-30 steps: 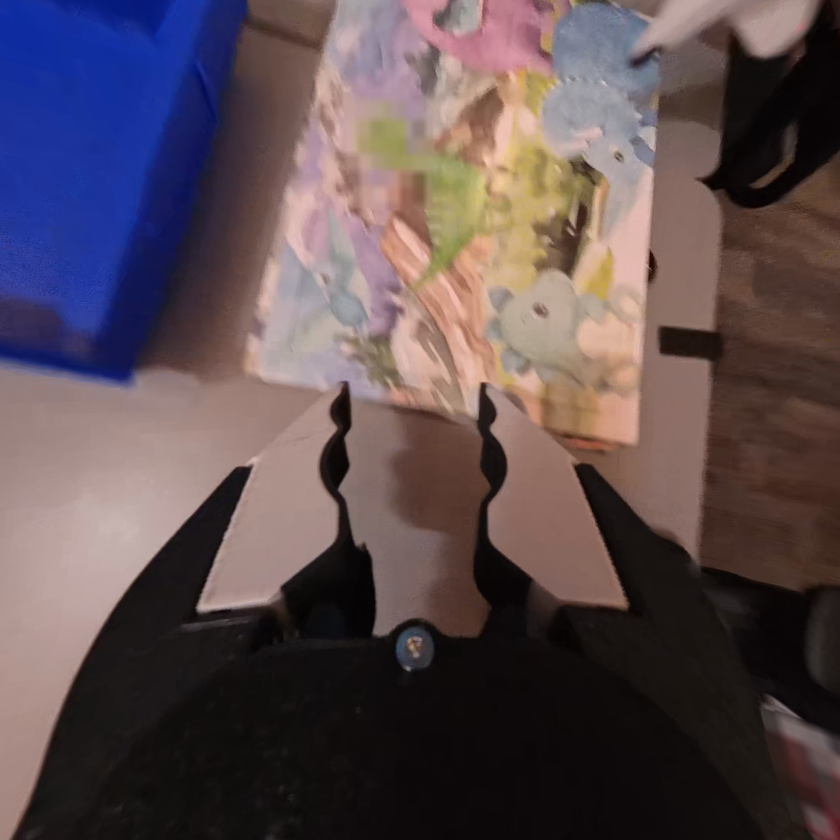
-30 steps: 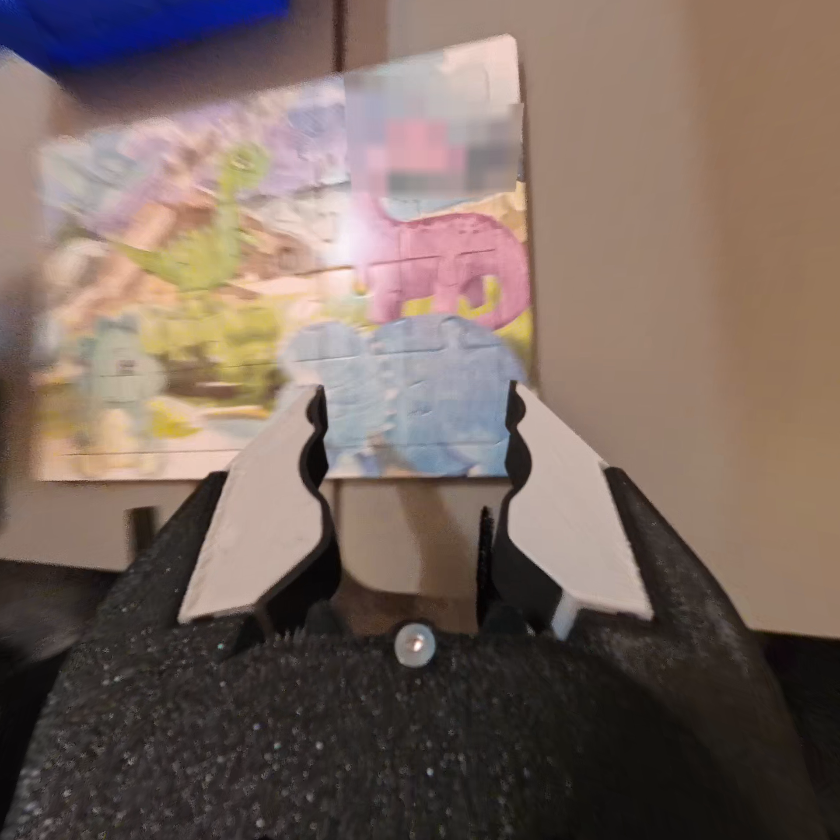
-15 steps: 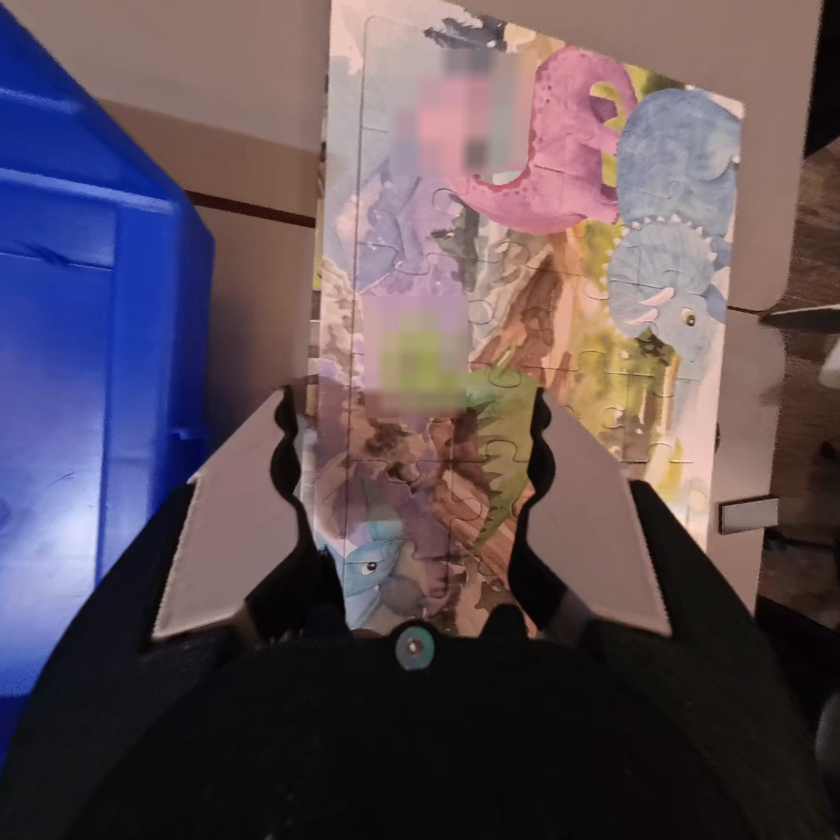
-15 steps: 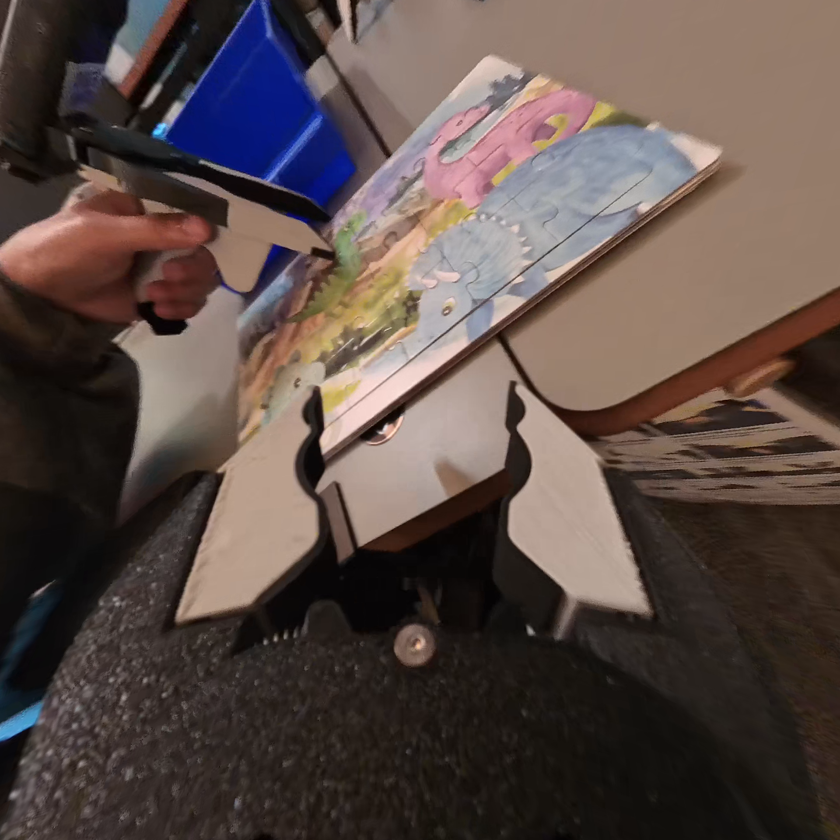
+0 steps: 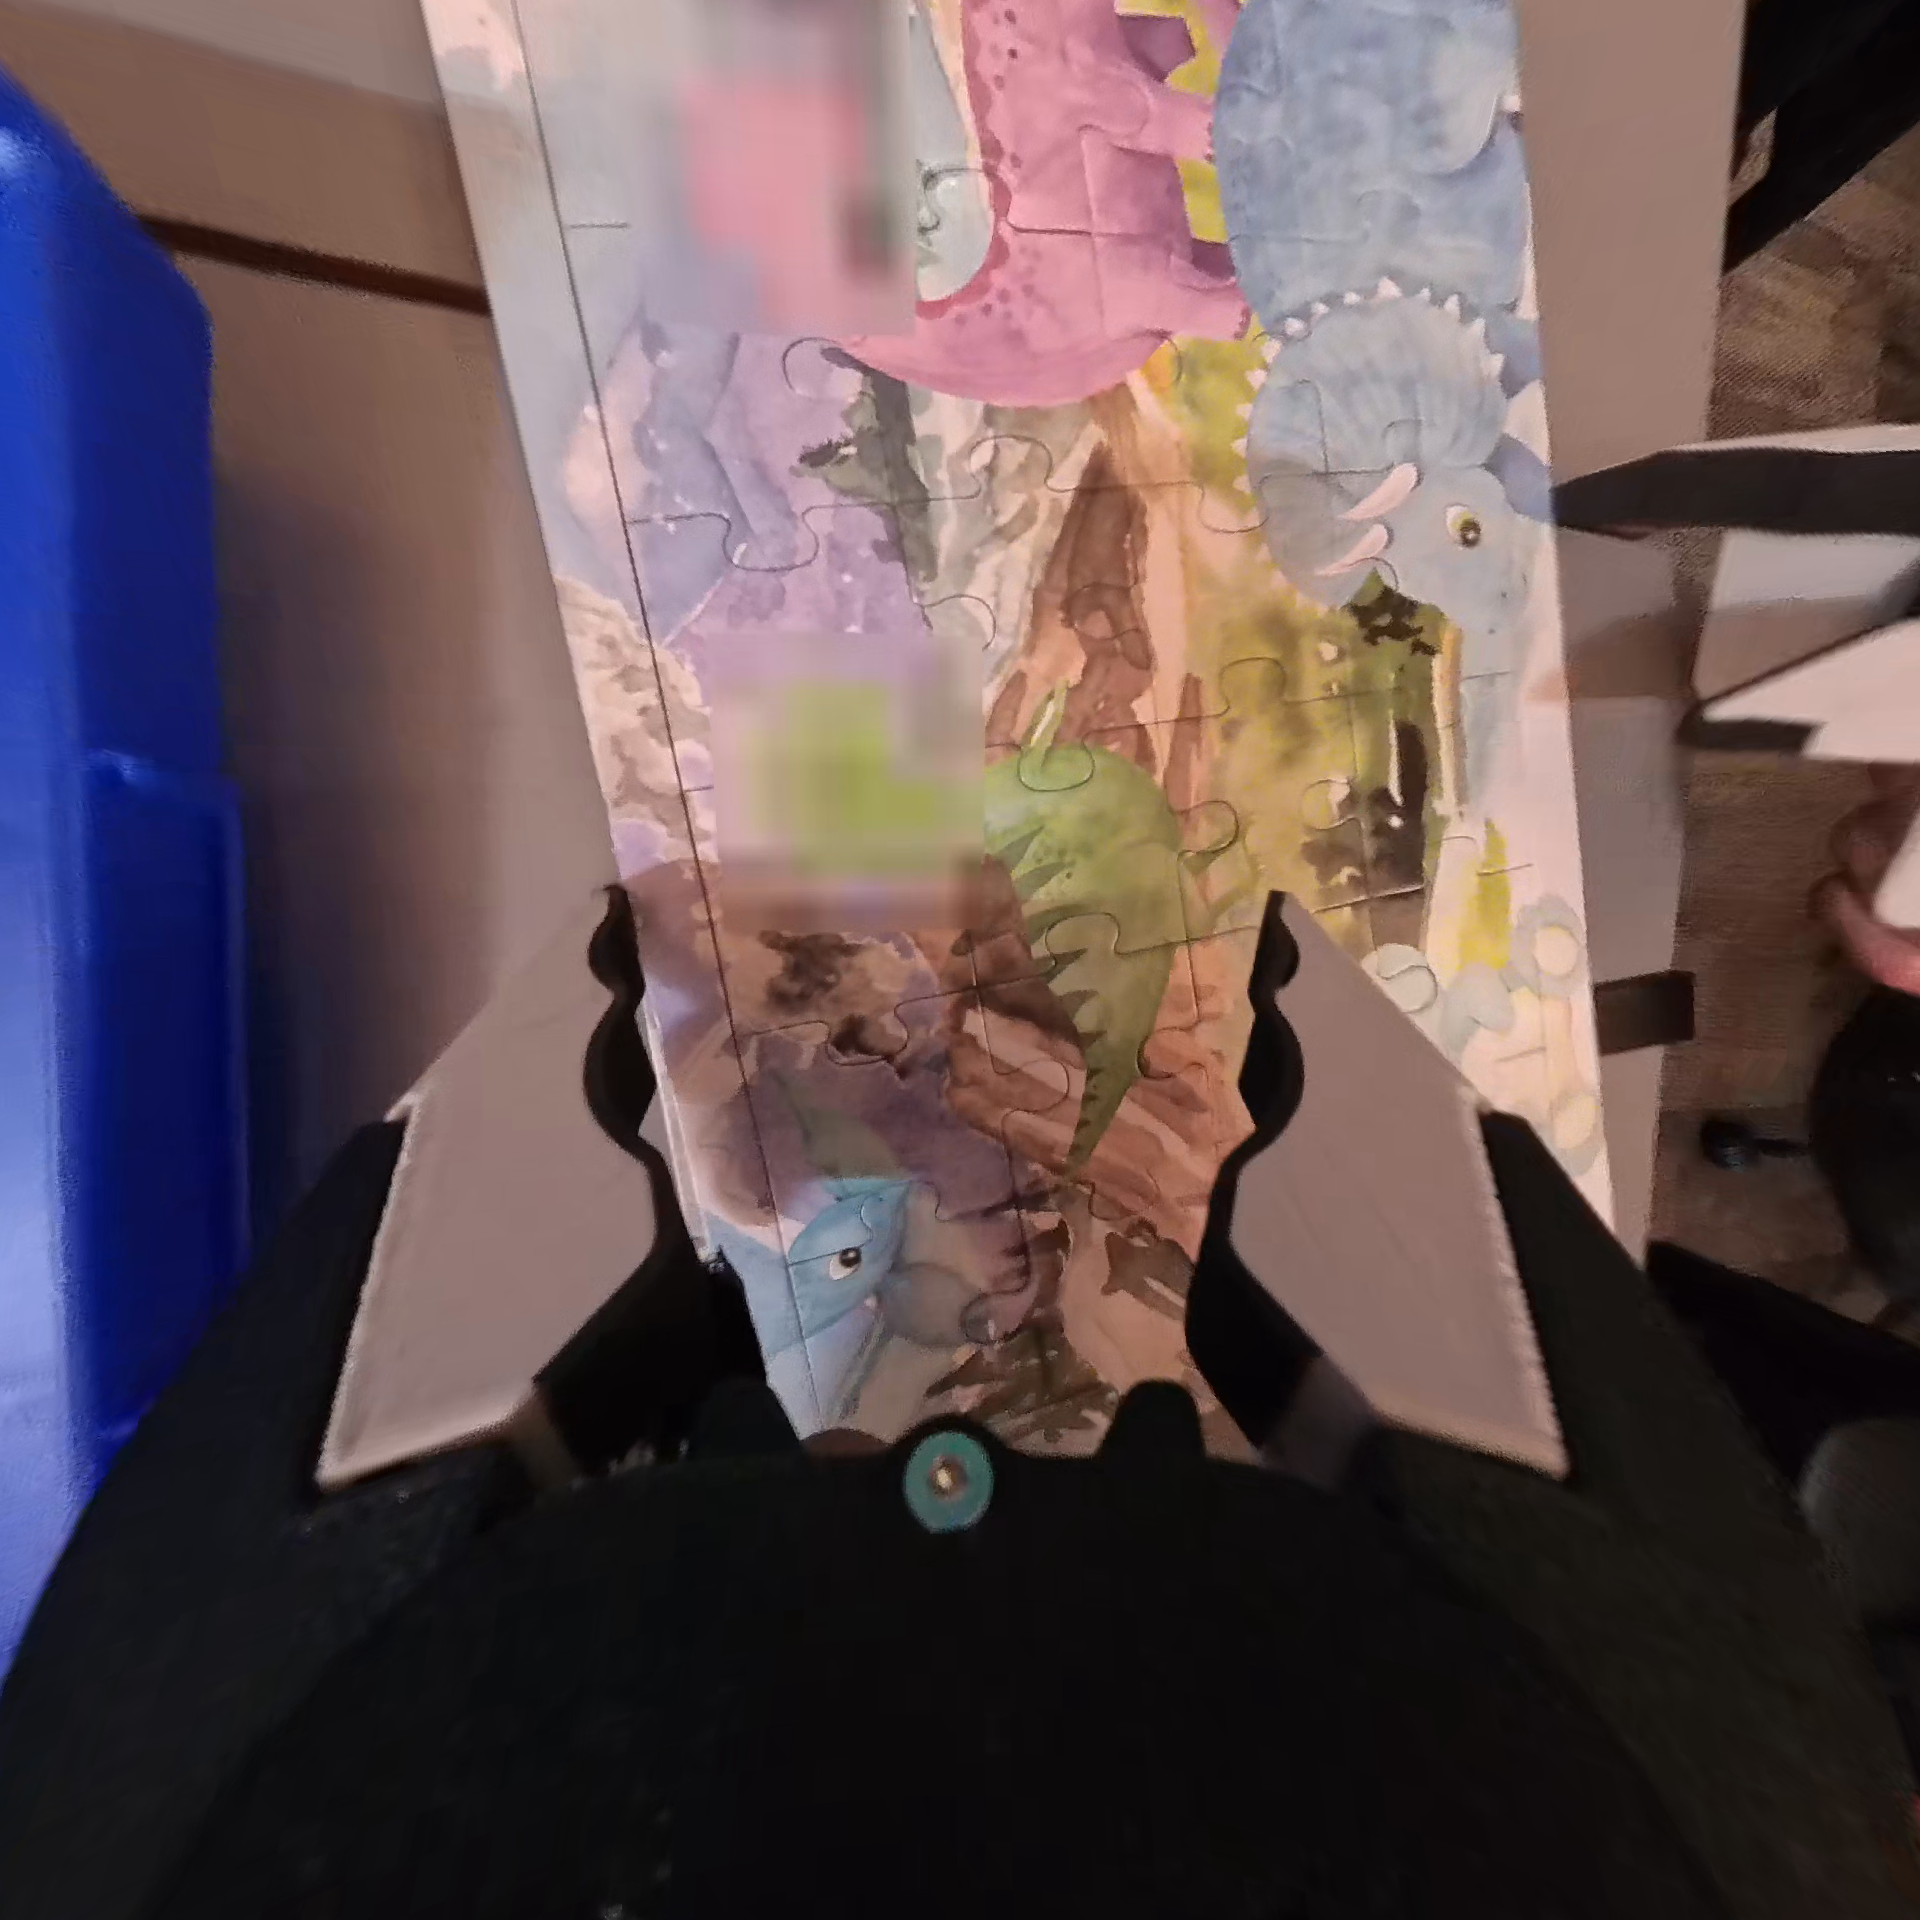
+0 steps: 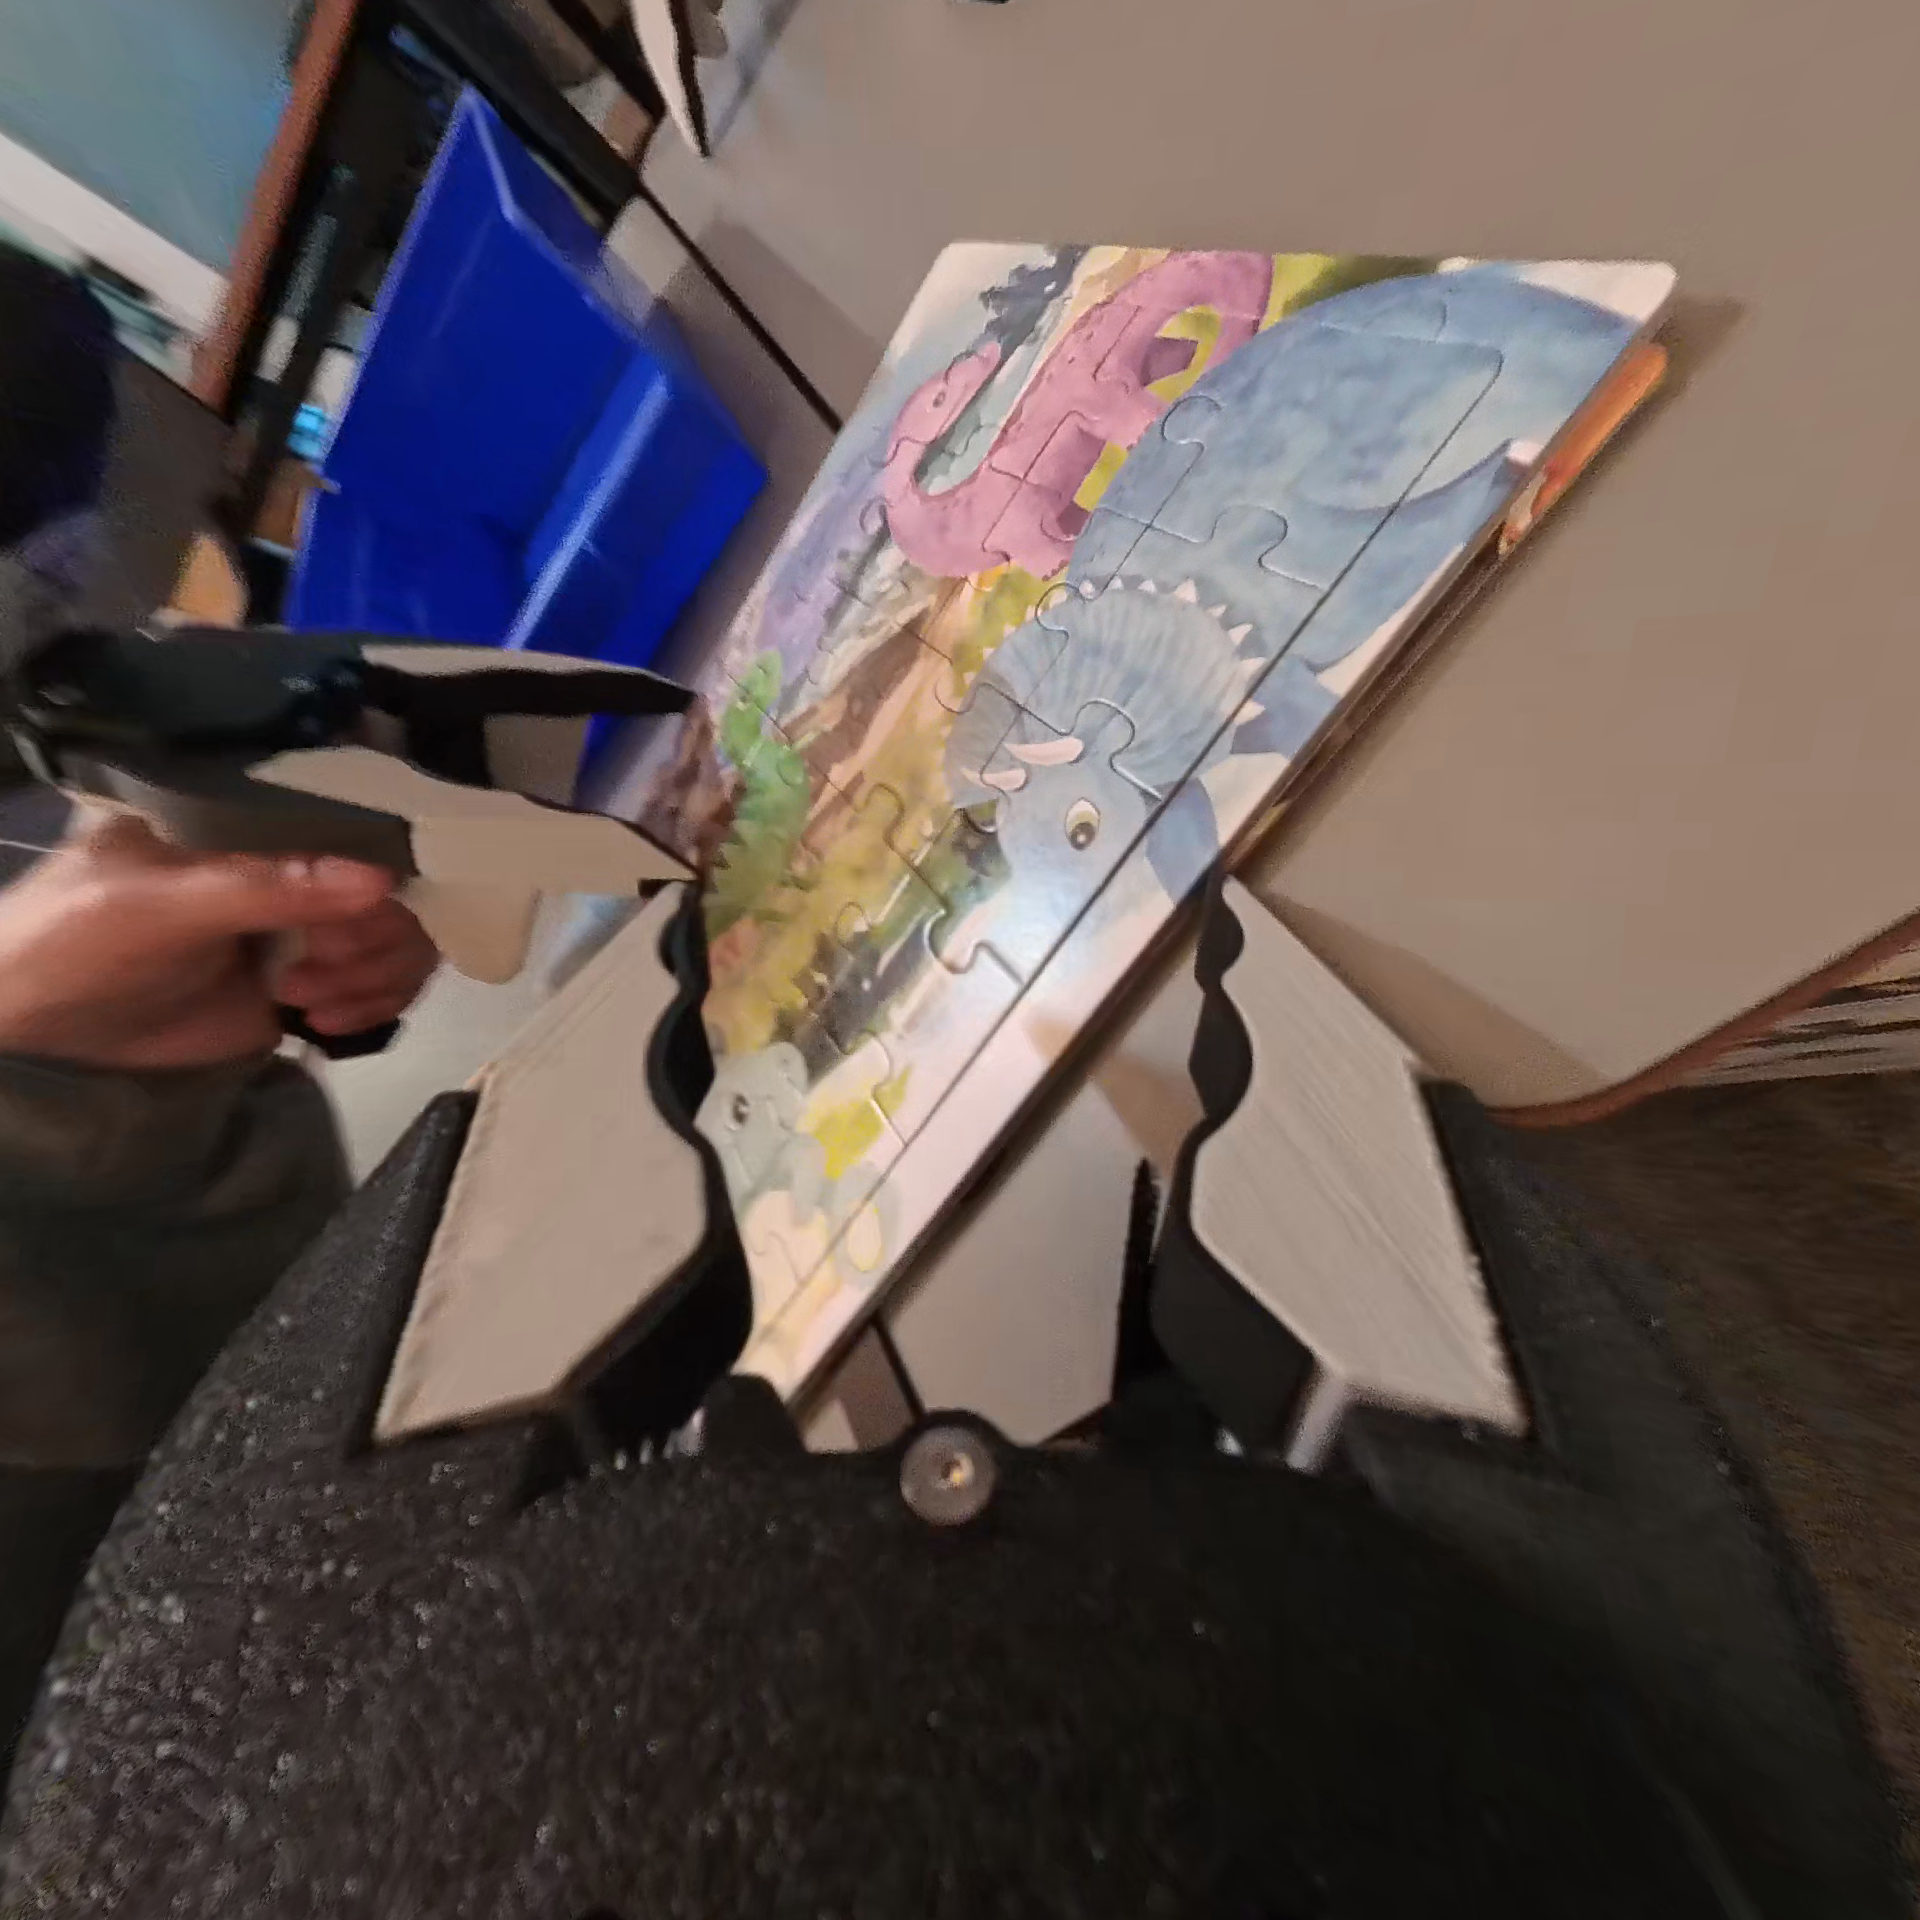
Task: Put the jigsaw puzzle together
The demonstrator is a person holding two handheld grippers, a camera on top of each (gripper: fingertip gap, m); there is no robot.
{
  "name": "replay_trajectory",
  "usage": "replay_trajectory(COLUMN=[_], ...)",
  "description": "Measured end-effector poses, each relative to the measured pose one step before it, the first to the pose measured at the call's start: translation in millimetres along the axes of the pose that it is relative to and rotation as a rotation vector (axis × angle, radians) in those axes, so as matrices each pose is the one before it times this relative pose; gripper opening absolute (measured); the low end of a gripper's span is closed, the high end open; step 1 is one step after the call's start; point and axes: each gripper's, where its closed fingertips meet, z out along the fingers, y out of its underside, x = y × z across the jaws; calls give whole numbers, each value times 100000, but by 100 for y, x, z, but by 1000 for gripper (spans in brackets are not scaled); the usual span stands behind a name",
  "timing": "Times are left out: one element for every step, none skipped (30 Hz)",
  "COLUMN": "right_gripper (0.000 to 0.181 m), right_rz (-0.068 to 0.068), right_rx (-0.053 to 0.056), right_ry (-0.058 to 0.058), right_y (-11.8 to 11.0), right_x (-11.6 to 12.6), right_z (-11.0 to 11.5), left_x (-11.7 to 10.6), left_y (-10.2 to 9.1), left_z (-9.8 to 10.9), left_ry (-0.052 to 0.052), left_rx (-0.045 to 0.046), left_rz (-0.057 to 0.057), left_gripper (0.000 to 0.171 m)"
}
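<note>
Our dinosaur jigsaw puzzle [image 6: 1049,727] looks fully assembled in its tray on the desk [image 6: 1558,135], no gaps visible. Both left tongs [image 5: 940,1049] and right tongs [image 6: 951,1039] gape wide, gripping nothing. The tray's near corner overhangs the desk edge; a blue bin [image 5: 94,831] crowds the left side.

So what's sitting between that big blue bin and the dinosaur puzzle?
Nothing: in the left wrist view only bare grey table separates the blue bin from the puzzle.
</note>
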Motion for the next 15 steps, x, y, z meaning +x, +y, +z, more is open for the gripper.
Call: replay_trajectory(right_gripper=[96, 98, 98, 101, 101, 103, 103, 100, 100, 95, 86, 79, 72, 71, 70], right_rz=[3698, 2470, 1414, 825, 1003, 1671, 2146, 2355, 3198, 3872, 3596, 3022, 2635, 3385, 3893], right_rx=[-1572, -1151, -555, -274, -17, 595, 845, 951, 1427, 1750, 1715, 1651, 1330, 931, 586], right_ry=[-3798, -3169, -1918, -2039, -1424, -2412, -2532, -2360, -4015, -3904, -3735, -4570, -4303, -4363, -4063], right_y=[-264, -279, -279, -253, -242, -268, -286, -278, -354, -442, -448, -442, -377, -337, -299], right_x=[-220, -211, -127, -218, -121, -262, -181, -88, -245, -111, -72, -213, -206, -212, -87], right_z=[58, 46, 1, -20, -82, -112, -194, -218, -260, -342, -358, -293, -209, -108, -53], left_x=[-42, -65, -137, -205, -222, -213, -99, -10, 10, 31, 27, 4, -2, 16, -15], left_y=[91, -11, -95, -108, -57, -14, 51, 71, 84, 84, 94, 85, 25, -64, -47], left_z=[-316, -240, -171, -112, -37, 28, 67, 94, 85, 87, 77, 56, 35, -8, -23], left_ry=[1982, 2010, 1458, 377, -590, -1328, -1401, -1333, -1272, -1180, -1007, -857, -373, 252, 398], left_rx=[1114, 1675, 1976, 1765, 1270, 692, 113, -116, -233, -306, -340, -353, -113, 285, 284], left_rz=[-2665, -2336, -2028, -1563, -734, 276, 1195, 1426, 1431, 1597, 1593, 1276, 441, -635, -603], left_gripper=[117, 117, 116, 113, 109, 105, 103, 103, 103, 104, 105, 105, 105, 105, 105])
